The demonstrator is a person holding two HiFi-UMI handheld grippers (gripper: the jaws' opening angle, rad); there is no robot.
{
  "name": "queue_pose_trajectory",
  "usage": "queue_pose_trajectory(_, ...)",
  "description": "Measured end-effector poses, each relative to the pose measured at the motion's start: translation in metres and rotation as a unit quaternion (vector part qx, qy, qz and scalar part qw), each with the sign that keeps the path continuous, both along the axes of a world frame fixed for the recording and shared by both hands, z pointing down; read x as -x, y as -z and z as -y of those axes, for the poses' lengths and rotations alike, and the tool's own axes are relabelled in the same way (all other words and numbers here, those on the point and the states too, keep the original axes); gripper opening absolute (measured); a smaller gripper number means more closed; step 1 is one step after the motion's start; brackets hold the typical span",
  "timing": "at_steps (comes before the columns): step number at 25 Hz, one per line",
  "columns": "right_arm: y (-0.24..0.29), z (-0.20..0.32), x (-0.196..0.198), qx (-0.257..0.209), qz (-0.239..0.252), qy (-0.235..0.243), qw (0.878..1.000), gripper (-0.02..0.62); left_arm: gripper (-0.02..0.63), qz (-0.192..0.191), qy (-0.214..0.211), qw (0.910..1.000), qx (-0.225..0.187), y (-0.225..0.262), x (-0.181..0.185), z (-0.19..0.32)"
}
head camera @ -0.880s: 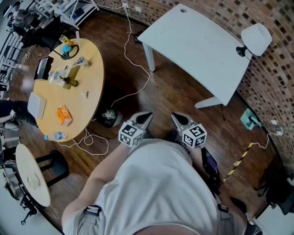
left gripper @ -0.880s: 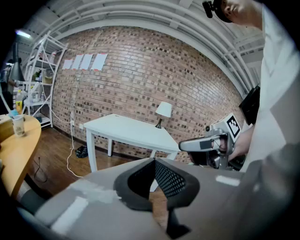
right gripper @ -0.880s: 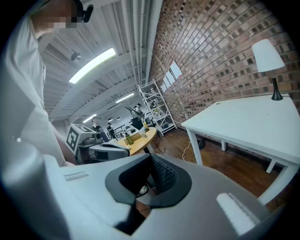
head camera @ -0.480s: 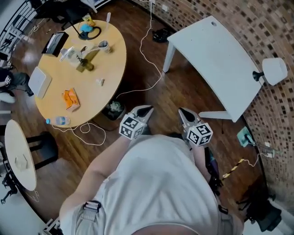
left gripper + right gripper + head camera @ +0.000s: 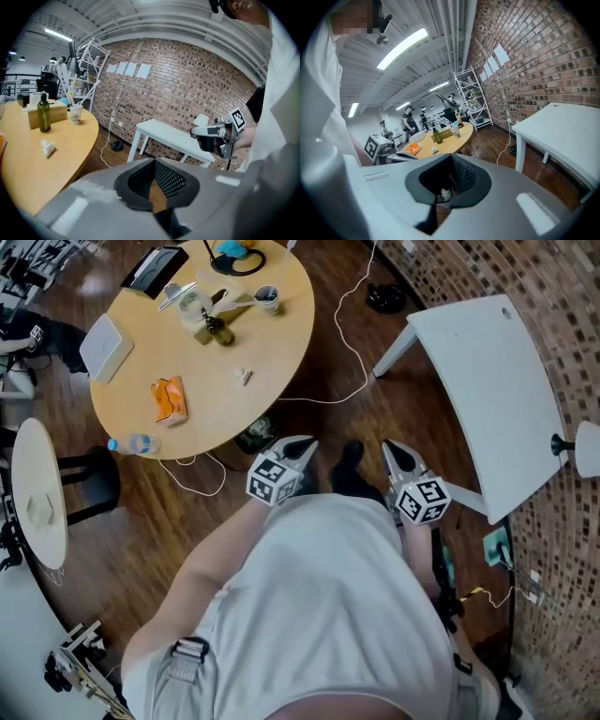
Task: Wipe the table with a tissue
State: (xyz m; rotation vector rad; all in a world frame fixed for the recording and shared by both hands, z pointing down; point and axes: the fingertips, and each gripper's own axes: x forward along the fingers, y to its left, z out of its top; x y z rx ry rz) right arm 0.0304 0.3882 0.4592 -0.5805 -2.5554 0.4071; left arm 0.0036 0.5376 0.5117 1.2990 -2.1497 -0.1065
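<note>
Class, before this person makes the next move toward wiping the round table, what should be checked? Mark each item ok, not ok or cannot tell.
1. Left gripper free: jaws together, nothing in them. Ok.
2. Right gripper free: jaws together, nothing in them. Ok.
3. Tissue in hand: neither gripper has one. Not ok.
4. Tissue located: a small white crumpled piece on the round table may be one. Cannot tell.
5. Table in reach: both grippers are over the floor, short of its edge. Not ok.
6. Footing: a white cable lies on the floor. Not ok.
</note>
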Motion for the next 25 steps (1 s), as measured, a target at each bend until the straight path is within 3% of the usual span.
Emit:
queue_pose_trajectory(5,0.001,0.020,0.077,0.014,0.019,0.050,0.998,0.008,0.005,0.031,0.003,0.9994,0.018,0.020,0.057,0.035)
queue_pose_trajectory(10,0.009,0.050,0.156,0.025,0.037,0.100,0.994,0.008,0.005,0.080,0.048,0.9949,0.038,0.044,0.125,0.056)
queue_pose_trajectory(13,0.009,0.053,0.174,0.019,0.039,0.117,0.992,0.008,0.005,0.091,0.057,0.9930,0.048,0.045,0.143,0.058)
queue_pose_trajectory(19,-0.003,0.036,0.192,0.012,0.012,0.125,0.992,0.008,0.005,0.062,0.083,0.9937,0.045,0.029,0.171,0.034)
queue_pose_trajectory(25,-0.003,0.004,0.208,0.000,-0.010,0.124,0.992,0.008,0.005,0.044,0.081,0.9945,0.049,0.005,0.188,-0.009)
